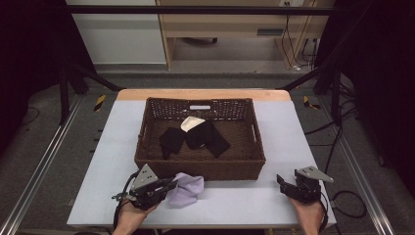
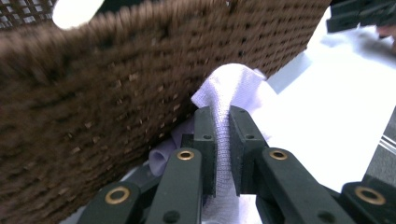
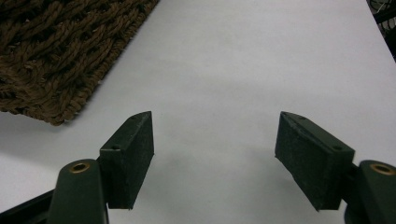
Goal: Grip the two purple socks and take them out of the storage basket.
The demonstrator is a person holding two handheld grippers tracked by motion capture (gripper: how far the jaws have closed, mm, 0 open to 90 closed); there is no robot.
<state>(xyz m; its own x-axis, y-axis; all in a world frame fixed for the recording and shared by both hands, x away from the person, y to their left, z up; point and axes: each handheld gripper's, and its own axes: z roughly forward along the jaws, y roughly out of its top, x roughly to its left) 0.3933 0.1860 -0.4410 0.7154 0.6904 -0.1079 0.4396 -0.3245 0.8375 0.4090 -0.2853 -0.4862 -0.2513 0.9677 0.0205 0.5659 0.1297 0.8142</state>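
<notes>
Presently the lilac cloth (image 1: 186, 189) lies on the table (image 1: 244, 198) at the basket's (image 1: 147, 164) six o'clock, against its front wall. Judged light, soft and limp; a bunched fold is the best purchase. The left gripper (image 2: 222, 154) has its jaws nearly closed, pinching such a fold. The right gripper (image 3: 215, 158), at four o'clock, stands wide open, holding nothing.

One basket (image 1: 147, 147) — three dark cloths (image 1: 172, 139), one lavender cloth (image 1: 186, 190).
</notes>
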